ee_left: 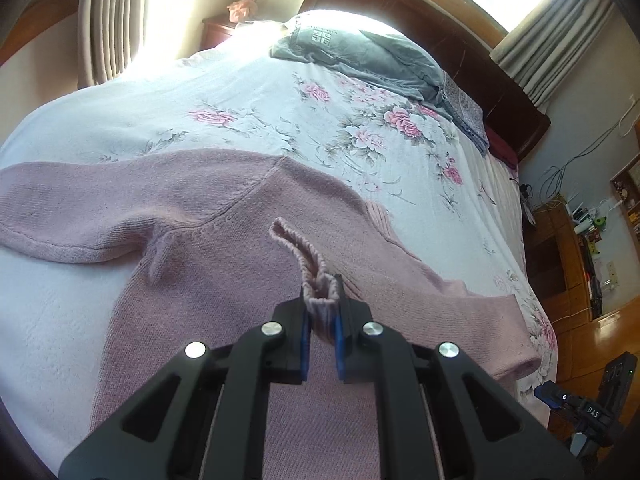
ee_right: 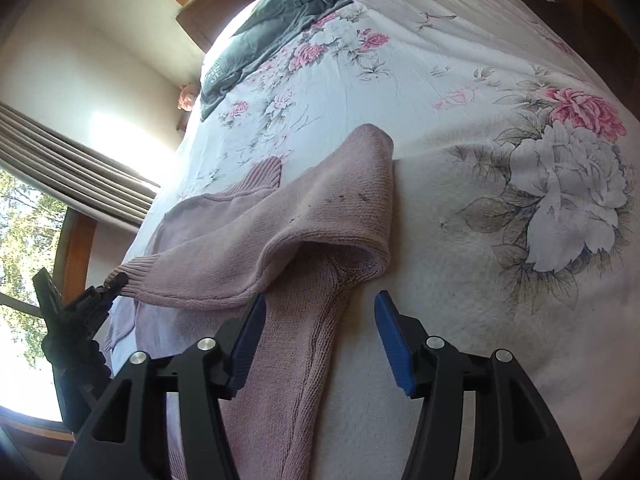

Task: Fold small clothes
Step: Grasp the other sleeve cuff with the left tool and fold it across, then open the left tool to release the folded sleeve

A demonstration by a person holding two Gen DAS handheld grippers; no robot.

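Pink knit sweater (ee_left: 224,200) spread flat across a floral bedsheet (ee_left: 248,104), ribbed at cuffs and collar, finer stitch on the body. One sleeve stretched out flat toward the frame's left in the left wrist view; the other folded across the chest, its ribbed cuff (ee_left: 316,292) pinched up between the blue pads of the left gripper (ee_left: 322,320), jaws clenched on the cuff. Cuff raised in a narrow loop above the body fabric.

Seen only from the right wrist: the fold of that sleeve at the shoulder (ee_right: 360,200), bulging in a rounded hump with a few dark specks on the knit, and the left gripper (ee_right: 114,280) at the cuff tip from the side. Right gripper (ee_right: 320,320) spread wide, released, holding nothing, straddling a strip of the sweater's side edge below the fold; left pad near the knit, contact not clear.

Seen only from the left wrist: wooden floor and a wooden cabinet (ee_left: 560,248) with clutter and cables beside the bed, plus the right gripper's dark body (ee_left: 576,404) at the lower right edge.

Counted: one sweater, two grippers, one grey garment (ee_left: 360,56) heaped near the wooden headboard (ee_left: 460,40), one folded patterned cloth (ee_left: 468,112) beside it, two curtained windows.
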